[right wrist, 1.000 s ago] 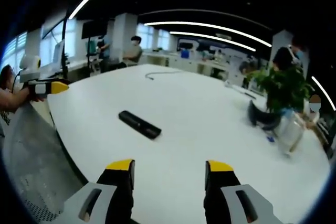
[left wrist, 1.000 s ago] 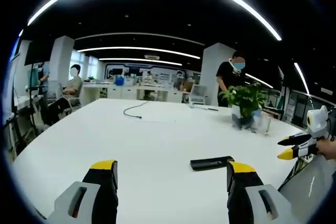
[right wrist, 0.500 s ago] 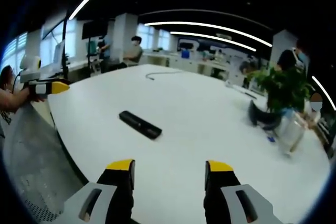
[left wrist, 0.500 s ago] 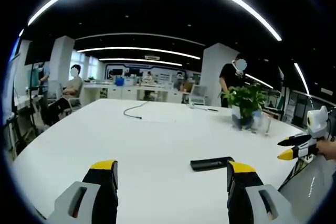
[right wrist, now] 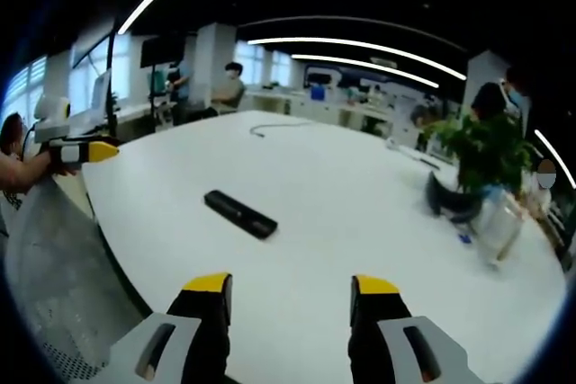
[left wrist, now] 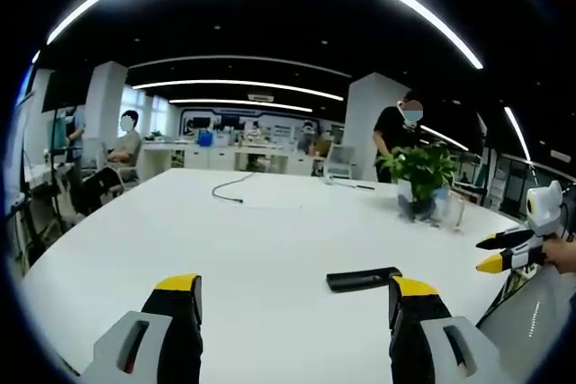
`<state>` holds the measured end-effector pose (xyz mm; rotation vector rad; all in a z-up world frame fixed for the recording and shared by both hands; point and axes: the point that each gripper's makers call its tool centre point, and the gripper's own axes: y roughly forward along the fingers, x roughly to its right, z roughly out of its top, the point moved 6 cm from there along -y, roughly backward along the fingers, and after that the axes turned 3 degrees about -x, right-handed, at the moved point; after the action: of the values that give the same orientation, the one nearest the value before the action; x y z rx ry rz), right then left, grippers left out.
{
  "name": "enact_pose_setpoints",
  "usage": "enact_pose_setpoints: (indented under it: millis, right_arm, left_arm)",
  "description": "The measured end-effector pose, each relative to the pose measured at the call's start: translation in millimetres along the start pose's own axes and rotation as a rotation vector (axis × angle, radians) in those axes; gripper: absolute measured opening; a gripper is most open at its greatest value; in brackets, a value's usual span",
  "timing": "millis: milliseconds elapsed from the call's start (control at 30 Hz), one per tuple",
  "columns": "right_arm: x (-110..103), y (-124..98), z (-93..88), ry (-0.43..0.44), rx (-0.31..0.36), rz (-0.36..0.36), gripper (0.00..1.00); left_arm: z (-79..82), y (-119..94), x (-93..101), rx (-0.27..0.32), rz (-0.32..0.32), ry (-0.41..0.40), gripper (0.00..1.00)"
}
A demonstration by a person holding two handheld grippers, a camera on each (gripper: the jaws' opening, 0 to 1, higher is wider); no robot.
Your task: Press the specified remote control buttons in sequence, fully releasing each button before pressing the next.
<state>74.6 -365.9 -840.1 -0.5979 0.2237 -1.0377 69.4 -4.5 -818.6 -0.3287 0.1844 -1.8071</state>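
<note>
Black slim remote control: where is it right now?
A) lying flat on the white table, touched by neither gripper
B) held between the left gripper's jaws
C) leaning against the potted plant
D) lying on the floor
A: the black slim remote control lies flat on the white table, apart from the open jaws of both grippers.

Counted on the white table (left wrist: 270,240): one black remote control (left wrist: 363,279); one potted plant (left wrist: 420,182); one clear container (left wrist: 450,211) beside the plant; one dark cable (left wrist: 232,188). Counted in the hands: two grippers, left gripper (left wrist: 292,321) and right gripper (right wrist: 290,317), four yellow-tipped jaws in all. Counted beyond the table: at least three persons.
</note>
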Motion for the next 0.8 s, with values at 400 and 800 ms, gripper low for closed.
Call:
enact_pose_setpoints:
  millis: [400,800]
  right_arm:
    - [1.7,-2.1,2.3,0.017,0.032,-0.001,0.50]
    - [-2.1,-4.3,6.6,0.038,0.060,0.025,0.49]
  left_arm:
    - [1.9,-0.2,1.8,0.013,-0.011,-0.003,0.88]
    - [2.0,-0.5,2.5,0.017,-0.015,-0.004,0.88]
